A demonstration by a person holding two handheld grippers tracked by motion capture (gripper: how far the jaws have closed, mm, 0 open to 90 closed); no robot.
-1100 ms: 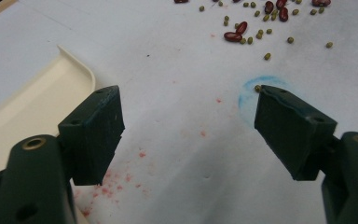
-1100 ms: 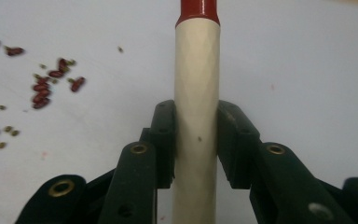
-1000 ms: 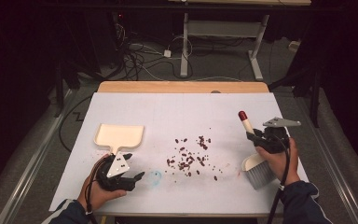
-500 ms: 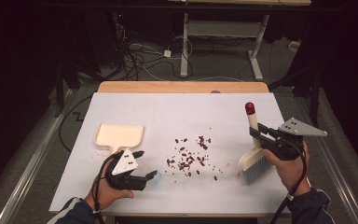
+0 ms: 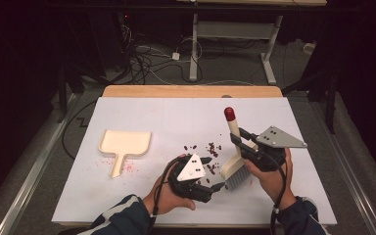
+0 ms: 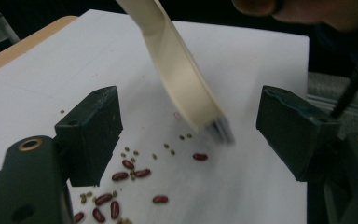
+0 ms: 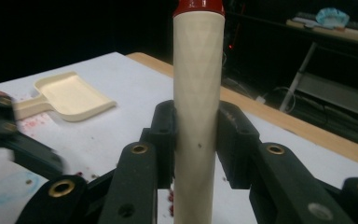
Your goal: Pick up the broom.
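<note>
Right gripper [image 5: 239, 138] pinches brush [image 5: 233, 147] handle; left gripper [image 5: 210, 174] spread, empty. Sweep beans [image 5: 210, 147] gently left toward dustpan [image 5: 124, 145], bristles flat.

Looks like a lab: dark room, white-topped table [image 5: 142, 117], loose cables [image 5: 147, 61] across floor, metal bench frame [image 5: 235, 34] behind.

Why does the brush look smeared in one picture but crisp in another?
In the left gripper view the brush blurs at its bristle end, probably from motion, while the beans stay fairly sharp; in the right gripper view its handle sits crisp between the right gripper jaws; the high view has a bright table and dark surroundings.
</note>
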